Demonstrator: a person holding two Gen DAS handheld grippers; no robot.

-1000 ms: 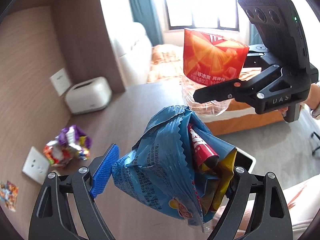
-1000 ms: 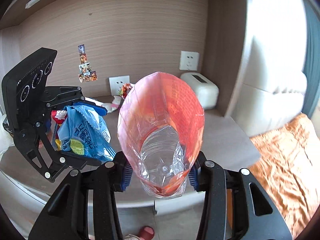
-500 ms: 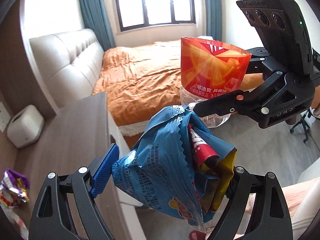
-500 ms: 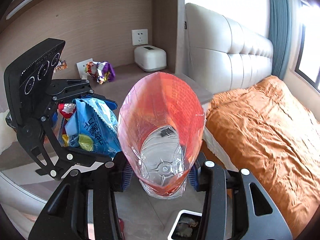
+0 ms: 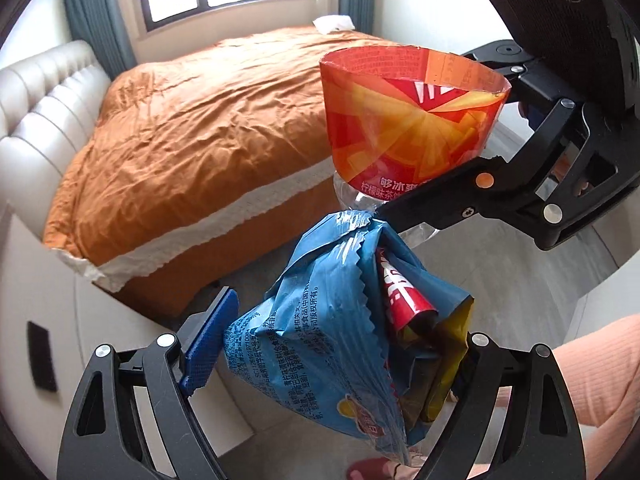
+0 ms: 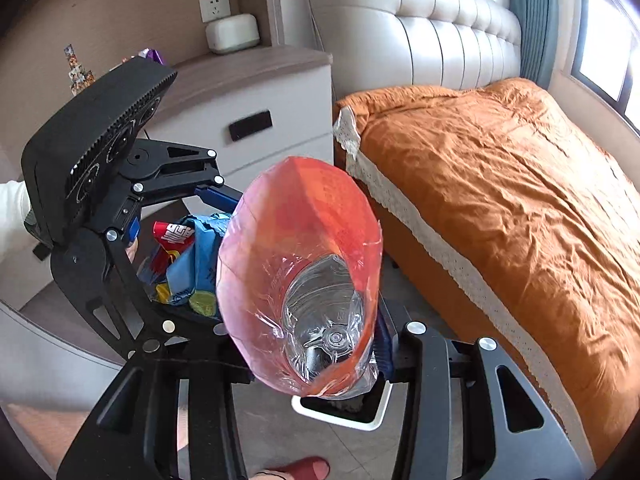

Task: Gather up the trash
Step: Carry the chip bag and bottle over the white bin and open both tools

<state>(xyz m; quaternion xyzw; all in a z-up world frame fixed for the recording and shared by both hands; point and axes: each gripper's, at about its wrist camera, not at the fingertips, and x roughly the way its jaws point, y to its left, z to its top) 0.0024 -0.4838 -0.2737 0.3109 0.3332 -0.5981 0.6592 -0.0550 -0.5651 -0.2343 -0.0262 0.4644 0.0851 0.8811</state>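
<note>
The left tongs (image 5: 332, 344) are clenching a bundle of snack wrappers, a blue chip bag (image 5: 320, 328) around a red wrapper (image 5: 400, 300). The right tongs (image 6: 312, 356) are gripping a crushed clear plastic bottle (image 6: 324, 320) with a loose orange label (image 5: 408, 120). Both are hanging over the floor beside the orange bed (image 6: 520, 184), the bottle above a white-rimmed trash bin (image 6: 344, 412).

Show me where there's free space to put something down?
The nightstand top in front of the tissue box is bare, and the orange bed is wide open. It is crowded where the left gripper, holding the blue chip bag, meets the right gripper with the bottle.
</note>
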